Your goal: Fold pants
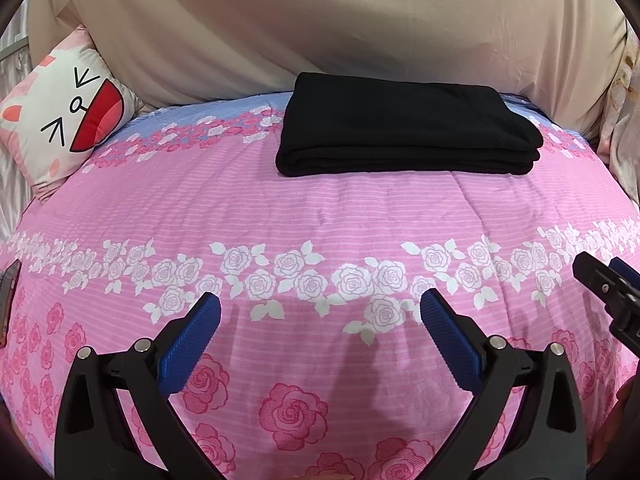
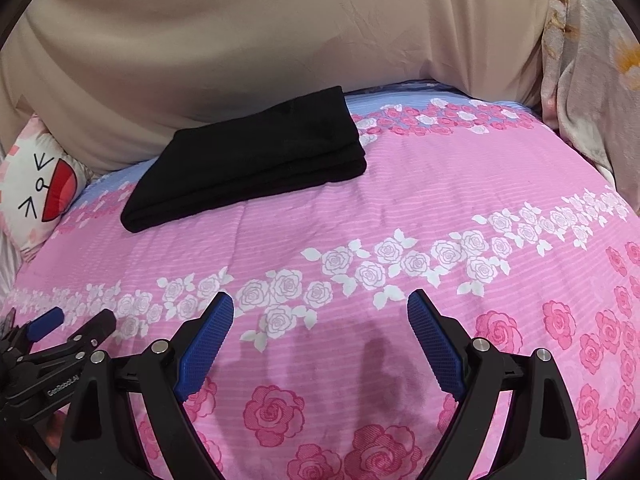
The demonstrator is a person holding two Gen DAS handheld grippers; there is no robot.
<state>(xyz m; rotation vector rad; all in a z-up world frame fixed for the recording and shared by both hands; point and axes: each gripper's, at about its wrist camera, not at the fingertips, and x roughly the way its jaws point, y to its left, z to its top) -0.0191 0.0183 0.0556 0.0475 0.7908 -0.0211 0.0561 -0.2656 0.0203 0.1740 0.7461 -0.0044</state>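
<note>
Pants: black, folded into flat layered rectangle, lying on bed at far end, just before beige cloth. Bed cover: pink, rose bands, blue strip under pants. Cat pillow: far left edge of bed. Floral fabric: far right. Left tongs: wide open, blue pads, holding nothing, above cover, well apart from pants. Right tongs: wide open, holding nothing, beside left tongs, likewise apart from pants.

dark object cut off at left edge
</note>
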